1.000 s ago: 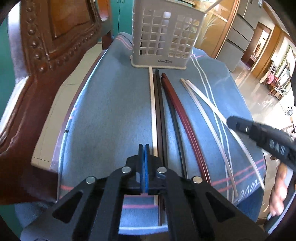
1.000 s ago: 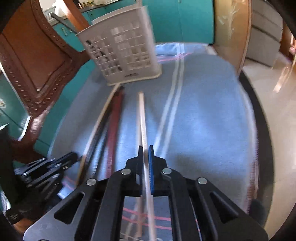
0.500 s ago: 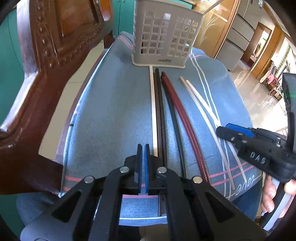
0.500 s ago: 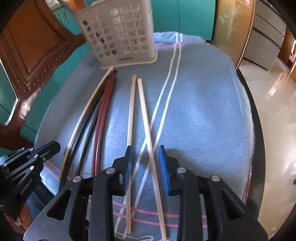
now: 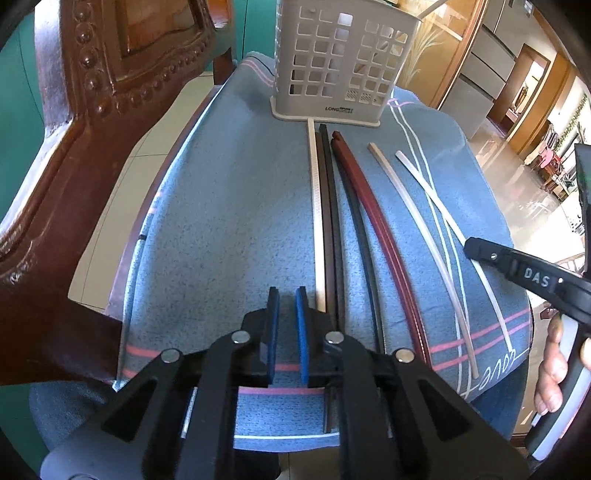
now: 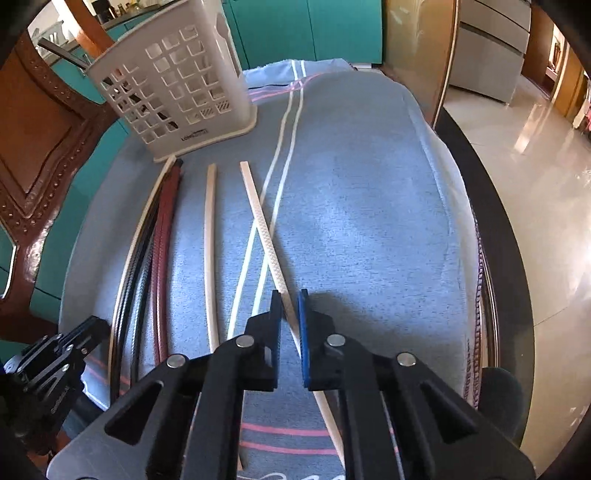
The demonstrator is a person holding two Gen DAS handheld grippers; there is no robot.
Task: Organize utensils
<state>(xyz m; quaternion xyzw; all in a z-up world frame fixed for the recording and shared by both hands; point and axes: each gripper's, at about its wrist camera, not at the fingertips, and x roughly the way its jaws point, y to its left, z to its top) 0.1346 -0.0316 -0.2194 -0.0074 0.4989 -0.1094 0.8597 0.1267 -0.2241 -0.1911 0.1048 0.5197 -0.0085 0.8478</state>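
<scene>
Several long chopsticks lie on a blue towel in front of a white lattice utensil basket, also in the right wrist view. A cream stick, dark sticks and maroon sticks lie side by side; two pale sticks lie to the right. My left gripper is slightly open and empty, just left of the cream stick. My right gripper is narrowly open with a pale textured stick passing between its jaws. Another pale stick lies left of it.
A carved wooden chair back stands close on the left. The towel covers a round dark-rimmed table. Teal cabinets are behind, and a shiny floor is on the right.
My left gripper went from shut to slightly open. My right gripper opened, then shifted right and narrowed around the right pale stick, which now lies on the towel.
</scene>
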